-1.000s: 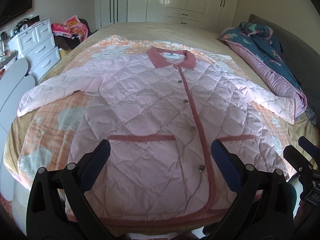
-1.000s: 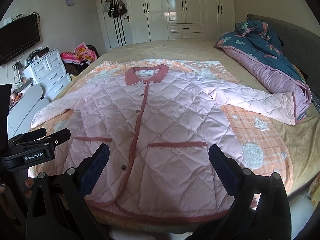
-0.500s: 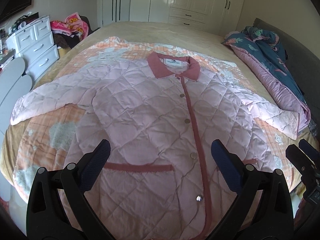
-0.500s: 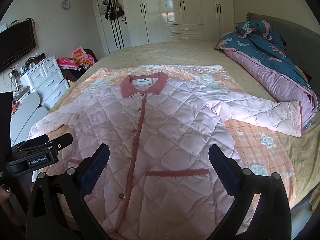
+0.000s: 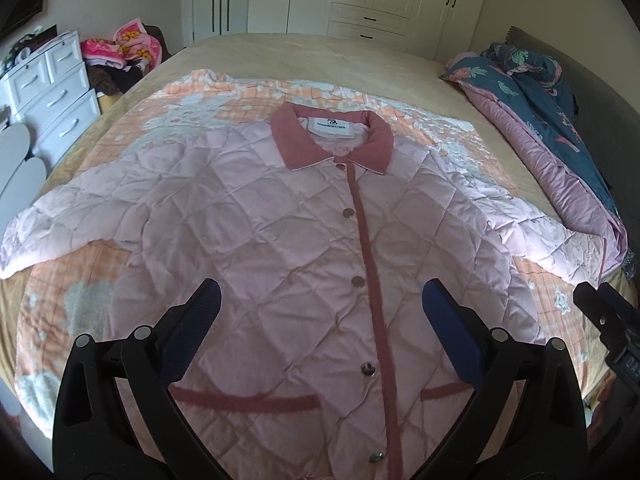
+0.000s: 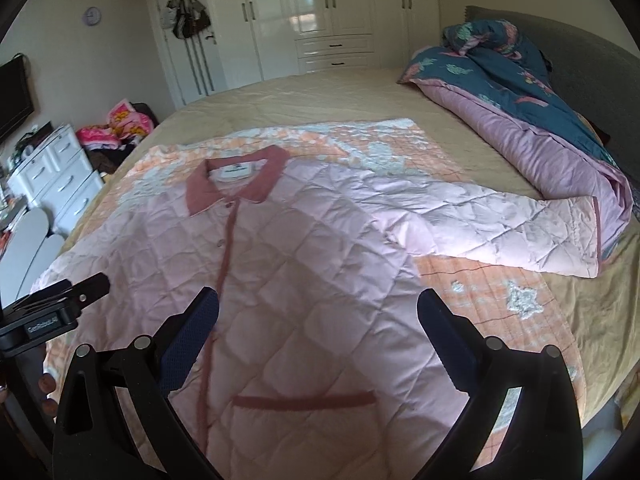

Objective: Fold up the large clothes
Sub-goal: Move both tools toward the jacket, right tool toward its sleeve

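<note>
Jacket point(image 5: 280, 264): pink, quilted, rose collar point(image 5: 332, 140) and rose placket point(image 5: 368, 272), buttoned shut. Laid flat, front up, across centre of frame in both wrist views, on an orange-and-white blanket point(image 5: 80, 280) spread over the bed point(image 5: 320, 56). Collar toward upper centre, hem toward bottom edge.

Sleeves: both spread out sideways, unfolded. One point(image 5: 60, 216) reaching to left edge of left wrist view; the other point(image 6: 500, 232) stretched to right of right wrist view, cuff lying just beside a rolled teal-and-lilac quilt point(image 6: 540, 112).

Pockets: two rose welts low in frame, one point(image 6: 304, 401) between the right jaws.

Left gripper point(image 5: 320, 328): jaws wide apart, nothing held, poised above the lower front of the jacket; contact with cloth not apparent.

Right gripper point(image 6: 318, 328): jaws likewise wide apart and empty, above the lower right panel.

Surroundings: white drawers point(image 5: 52, 92) at upper left, wardrobe point(image 6: 320, 12) along top of frame.

Progress, as judged: none of the folding done. No crease, no sleeve turned in, no panel doubled over. Garment merely spread and smoothed, ready. Left to do: both sleeves brought in across the body, sides folded, then hem carried up toward collar. First grasp not yet taken.
</note>
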`<state>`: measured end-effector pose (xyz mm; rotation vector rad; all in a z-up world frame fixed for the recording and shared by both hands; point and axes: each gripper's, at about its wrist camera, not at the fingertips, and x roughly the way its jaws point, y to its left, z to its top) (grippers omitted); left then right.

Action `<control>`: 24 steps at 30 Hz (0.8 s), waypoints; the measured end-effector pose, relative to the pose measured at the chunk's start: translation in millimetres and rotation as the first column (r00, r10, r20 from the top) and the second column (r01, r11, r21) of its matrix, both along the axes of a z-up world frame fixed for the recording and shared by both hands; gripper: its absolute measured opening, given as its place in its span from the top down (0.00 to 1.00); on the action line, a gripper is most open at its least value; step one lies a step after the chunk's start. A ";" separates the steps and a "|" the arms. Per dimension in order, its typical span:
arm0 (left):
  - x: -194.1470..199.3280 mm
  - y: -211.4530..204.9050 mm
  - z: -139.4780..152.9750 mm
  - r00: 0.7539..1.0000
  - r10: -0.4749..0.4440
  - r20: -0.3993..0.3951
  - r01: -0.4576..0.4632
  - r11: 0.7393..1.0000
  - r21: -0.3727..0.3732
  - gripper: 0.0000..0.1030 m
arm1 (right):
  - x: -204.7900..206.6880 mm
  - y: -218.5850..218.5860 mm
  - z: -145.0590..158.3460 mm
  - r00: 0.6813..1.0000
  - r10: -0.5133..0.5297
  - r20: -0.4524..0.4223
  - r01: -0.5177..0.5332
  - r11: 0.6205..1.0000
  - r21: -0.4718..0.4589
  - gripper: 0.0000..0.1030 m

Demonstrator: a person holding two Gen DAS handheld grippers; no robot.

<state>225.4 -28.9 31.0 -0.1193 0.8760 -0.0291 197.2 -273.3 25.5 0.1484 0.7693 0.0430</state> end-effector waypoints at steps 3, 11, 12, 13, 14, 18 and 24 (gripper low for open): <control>16.1 -10.4 -4.0 1.000 -0.006 -0.006 0.006 1.000 0.003 0.08 | 14.5 -20.0 -6.4 0.999 -0.043 -0.008 0.042 0.999 -0.010 0.04; 57.3 -36.1 -18.5 0.999 -0.034 -0.030 0.034 0.999 -0.010 0.08 | 45.3 -85.5 -29.1 0.983 -0.175 -0.050 0.176 0.984 0.020 0.04; 62.4 -38.3 -21.4 0.999 -0.035 -0.036 0.034 0.999 -0.014 0.08 | 47.8 -93.7 -32.0 0.979 -0.195 -0.057 0.196 0.980 0.023 0.04; 67.8 -40.8 -24.7 0.998 -0.035 -0.044 0.034 0.999 -0.015 0.08 | 50.1 -104.4 -35.8 0.974 -0.220 -0.061 0.222 0.975 0.027 0.04; 72.0 -42.5 -27.0 0.998 -0.039 -0.048 0.039 0.999 -0.018 0.08 | 52.0 -111.6 -38.6 0.970 -0.235 -0.064 0.238 0.971 0.032 0.04; 89.1 -54.8 -38.3 0.997 -0.044 -0.060 0.044 0.999 -0.007 0.08 | 58.4 -150.0 -55.8 0.948 -0.301 -0.102 0.310 0.946 0.089 0.04; 113.4 -72.3 -60.2 0.994 -0.038 -0.101 0.041 0.999 0.029 0.08 | 67.2 -203.3 -85.8 0.897 -0.413 -0.160 0.432 0.895 0.112 0.04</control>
